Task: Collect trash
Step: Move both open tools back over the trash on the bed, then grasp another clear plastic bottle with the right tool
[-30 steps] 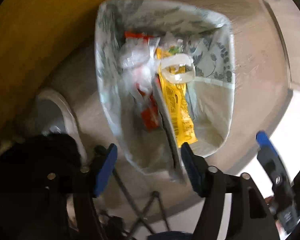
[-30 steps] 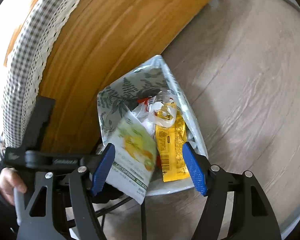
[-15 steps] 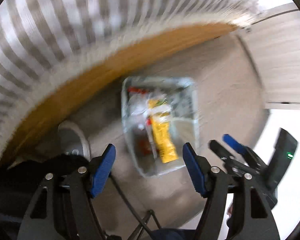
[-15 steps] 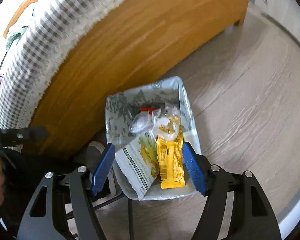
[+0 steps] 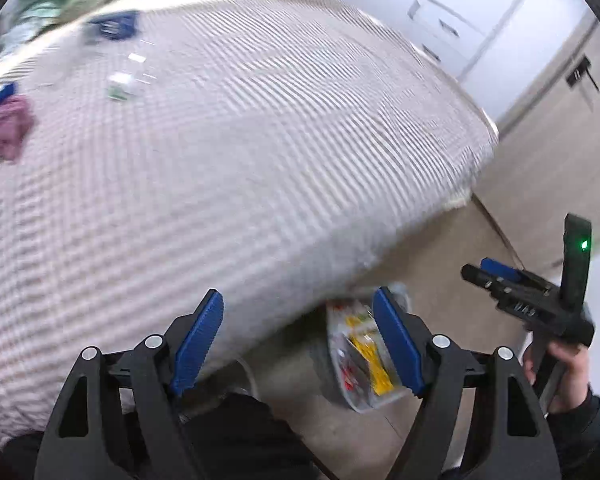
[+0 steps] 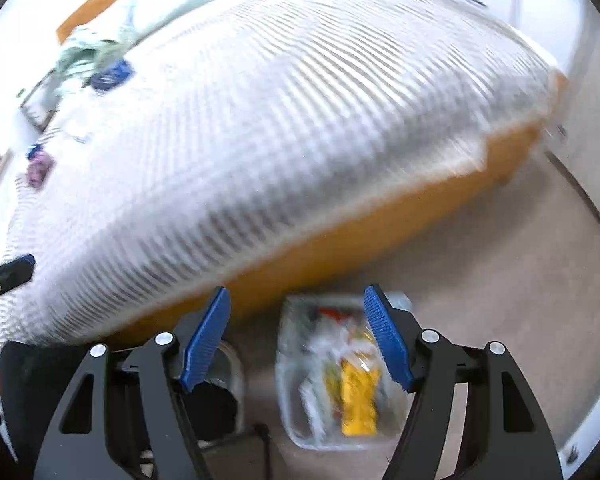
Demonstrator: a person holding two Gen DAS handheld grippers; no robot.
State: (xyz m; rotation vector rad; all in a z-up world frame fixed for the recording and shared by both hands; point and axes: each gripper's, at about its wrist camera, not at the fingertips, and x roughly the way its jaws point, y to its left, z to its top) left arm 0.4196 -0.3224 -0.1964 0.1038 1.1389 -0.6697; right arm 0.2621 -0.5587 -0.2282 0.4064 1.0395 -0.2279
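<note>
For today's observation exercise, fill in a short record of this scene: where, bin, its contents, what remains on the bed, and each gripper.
place: bedroom, bed with checked cover
bin: on the floor beside the bed
contents: yellow wrapper and other wrappers
on bed: blue packet, purple item, small scraps
left gripper: jaws opening, nothing between
right gripper: jaws opening, nothing between

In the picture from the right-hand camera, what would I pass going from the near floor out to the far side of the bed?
Trash bin holding a yellow wrapper → wooden bed frame → checked bedspread → blue item → crumpled green cloth by the headboard.
</note>
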